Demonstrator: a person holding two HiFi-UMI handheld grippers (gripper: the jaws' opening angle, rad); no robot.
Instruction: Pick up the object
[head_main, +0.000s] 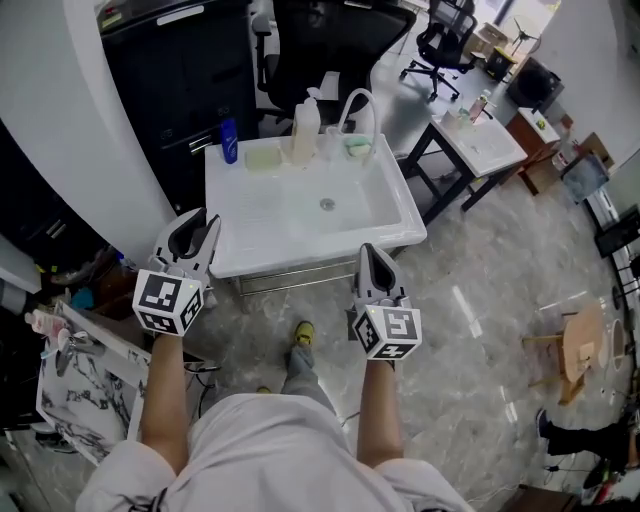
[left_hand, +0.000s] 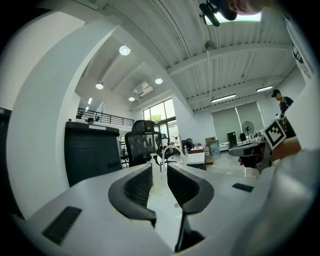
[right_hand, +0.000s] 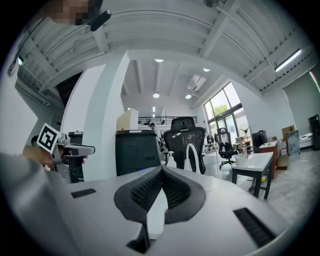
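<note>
A white sink (head_main: 232, 258) stands in front of me. Along its back edge are a blue bottle (head_main: 229, 140), a pale green soap bar (head_main: 262, 158), a white pump bottle (head_main: 305, 130), a curved faucet (head_main: 358, 103) and a green sponge (head_main: 357, 147). My left gripper (head_main: 197, 222) hovers over the sink's front left corner, open by a narrow gap and holding nothing. Between its pads in the left gripper view (left_hand: 160, 172), the pump bottle (left_hand: 154, 167) shows far off. My right gripper (head_main: 368, 255) (right_hand: 161, 172) is at the front right edge, shut and holding nothing.
Behind the sink are a black cabinet (head_main: 185, 70) and a black office chair (head_main: 320, 40). A white desk (head_main: 480, 140) stands to the right. A marbled slab with clutter (head_main: 80, 380) is at my left, and a wooden stool (head_main: 575, 345) at the far right.
</note>
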